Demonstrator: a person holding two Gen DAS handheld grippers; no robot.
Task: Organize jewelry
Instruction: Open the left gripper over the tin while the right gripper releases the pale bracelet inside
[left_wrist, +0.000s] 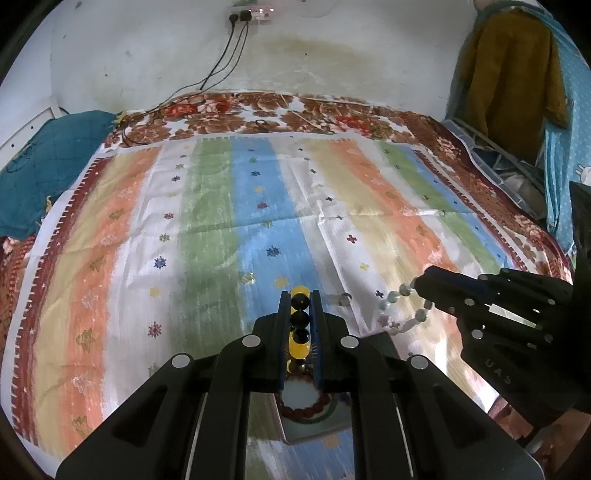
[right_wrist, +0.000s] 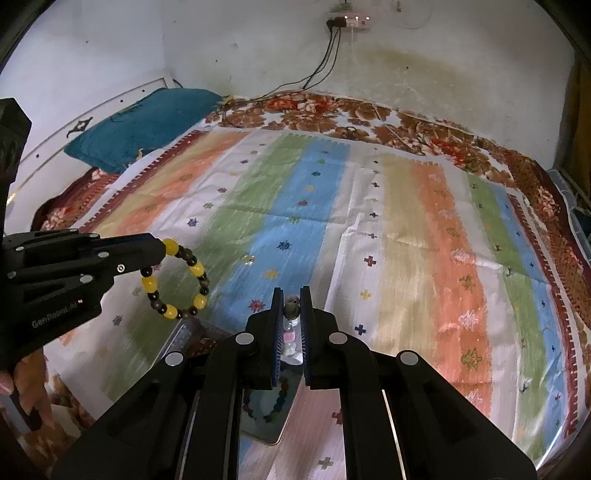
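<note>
Left gripper clamps yellow-and-black bead bracelet, loop hanging above striped cloth. Right gripper pinches pale bead bracelet, pink bead among them, near right.

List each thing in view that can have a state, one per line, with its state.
Left gripper: shut on the yellow and black bead bracelet.
Yellow and black bead bracelet: held, hanging clear of the striped cloth.
Right gripper: shut on the pale bead bracelet.
Pale bead bracelet: held, dangling above the cloth.
Striped cloth: spread flat, creased.
Wall socket: cables plugged in, lights on.
</note>
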